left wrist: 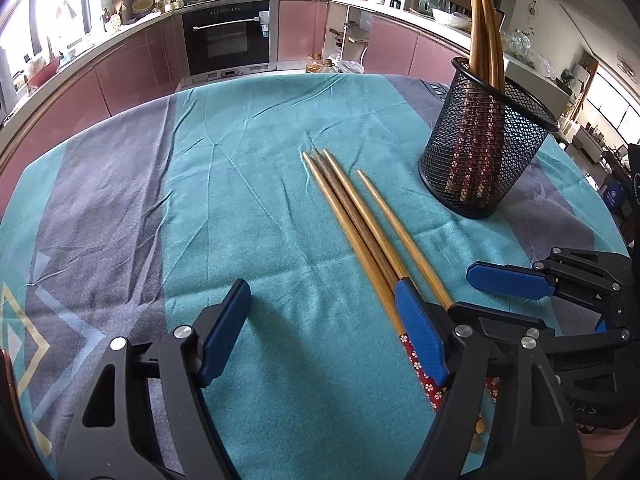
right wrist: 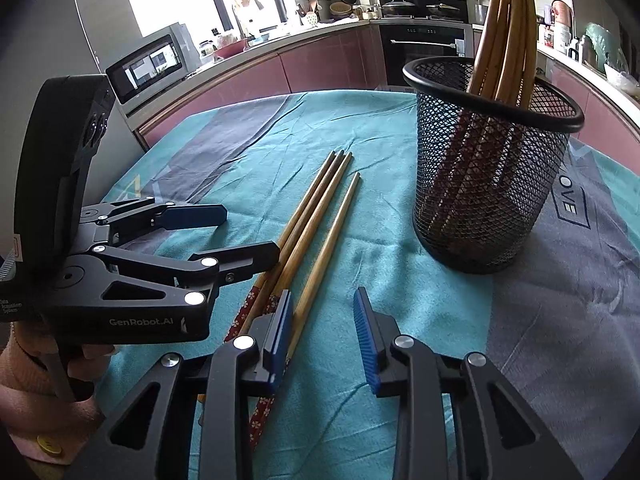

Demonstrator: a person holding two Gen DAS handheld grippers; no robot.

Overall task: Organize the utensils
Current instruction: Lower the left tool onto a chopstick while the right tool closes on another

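- Your left tongs (left wrist: 324,320) are spread wide, holding nothing
- Your right tongs (right wrist: 324,332) are spread too, straddling one loose chopstick
- Four chopsticks (left wrist: 352,216) lie on the desk (left wrist: 240,160), with the mesh holder (left wrist: 484,148) at their 2 o'clock

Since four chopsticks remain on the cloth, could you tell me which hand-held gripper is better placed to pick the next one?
Probably the right hand-held gripper: it is open, with the separate chopstick running between its fingers. The left hand-held gripper is open too, beside the bundle.
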